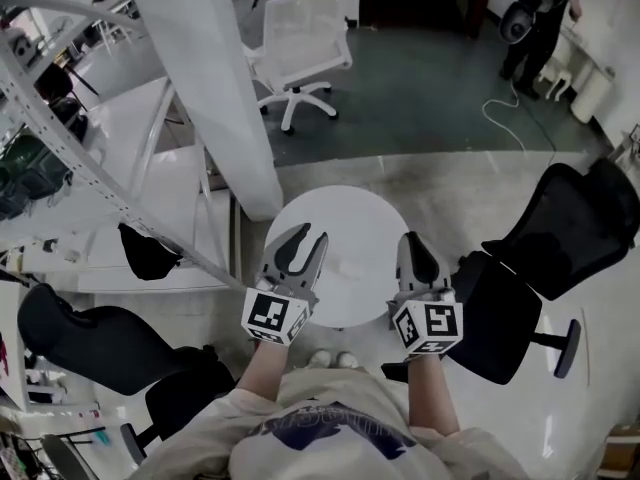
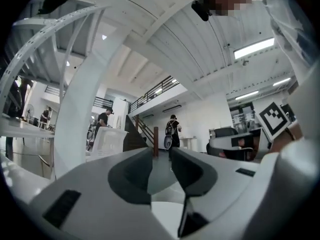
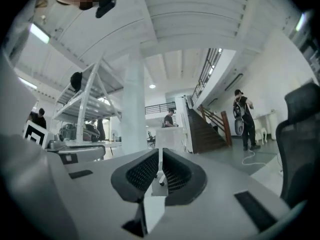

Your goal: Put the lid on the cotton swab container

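Well, both grippers sit side by side in the lower middle of the head view, over the near half of a round white table (image 1: 350, 218). The left gripper (image 1: 308, 235) has its jaws apart, and its own view shows only floor and room through the gap. The right gripper (image 1: 413, 238) has its jaws drawn together to a thin slit with nothing in it.

Room is tight at the sides. A white pillar (image 1: 215, 78) stands just past the table's upper-left rim, and a slanted metal rack (image 1: 60, 138) fills the left of the frame, its lower rail running close by the left gripper. A black mesh chair (image 1: 560, 248) crowds the table's right edge, near the right gripper, and another black chair (image 1: 90, 343) sits at lower left. The far rim of the table is free, with open grey floor beyond it up to a white office chair (image 1: 300, 43). A cable (image 1: 510, 118) loops on the floor at upper right, near a standing person (image 1: 540, 18).

The table's near rim is hidden under the grippers. I cannot make out the cotton swab container or its lid in any view. The tabletop shows only a faint mark between the grippers, too small to tell.
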`<action>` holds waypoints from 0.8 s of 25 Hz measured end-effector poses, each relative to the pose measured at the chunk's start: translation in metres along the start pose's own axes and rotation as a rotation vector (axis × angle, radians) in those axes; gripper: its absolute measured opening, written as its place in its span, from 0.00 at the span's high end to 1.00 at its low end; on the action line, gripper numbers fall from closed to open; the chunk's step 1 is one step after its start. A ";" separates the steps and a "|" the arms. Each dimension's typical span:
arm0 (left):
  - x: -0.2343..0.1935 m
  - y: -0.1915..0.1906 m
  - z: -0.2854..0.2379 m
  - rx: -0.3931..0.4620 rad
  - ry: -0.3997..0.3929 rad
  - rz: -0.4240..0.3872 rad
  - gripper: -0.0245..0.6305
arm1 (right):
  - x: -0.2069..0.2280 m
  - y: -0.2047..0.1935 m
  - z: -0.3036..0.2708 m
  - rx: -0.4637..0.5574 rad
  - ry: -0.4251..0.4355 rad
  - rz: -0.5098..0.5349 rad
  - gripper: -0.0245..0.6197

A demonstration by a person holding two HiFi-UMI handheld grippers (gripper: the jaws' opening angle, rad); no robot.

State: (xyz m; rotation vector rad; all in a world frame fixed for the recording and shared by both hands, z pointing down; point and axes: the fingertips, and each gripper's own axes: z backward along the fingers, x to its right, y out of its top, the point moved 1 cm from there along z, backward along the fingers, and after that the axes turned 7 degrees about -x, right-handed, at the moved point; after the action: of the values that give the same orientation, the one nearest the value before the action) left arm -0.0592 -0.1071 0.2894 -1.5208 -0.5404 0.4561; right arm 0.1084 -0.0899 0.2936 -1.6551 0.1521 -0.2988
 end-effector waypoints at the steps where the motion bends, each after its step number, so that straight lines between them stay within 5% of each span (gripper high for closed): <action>1: -0.001 0.004 0.001 0.015 0.012 0.005 0.80 | -0.005 0.006 0.000 0.010 0.007 0.038 0.91; 11: -0.008 0.066 0.010 0.205 0.123 -0.062 0.96 | -0.013 0.051 0.001 0.190 -0.065 0.167 0.91; 20: -0.012 0.105 0.007 0.271 0.163 -0.133 0.97 | -0.019 0.077 -0.003 0.287 -0.047 0.200 0.93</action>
State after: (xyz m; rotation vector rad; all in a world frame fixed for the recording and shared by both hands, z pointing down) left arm -0.0672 -0.1073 0.1836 -1.2414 -0.4300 0.2862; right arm 0.0951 -0.0962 0.2155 -1.3494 0.2271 -0.1229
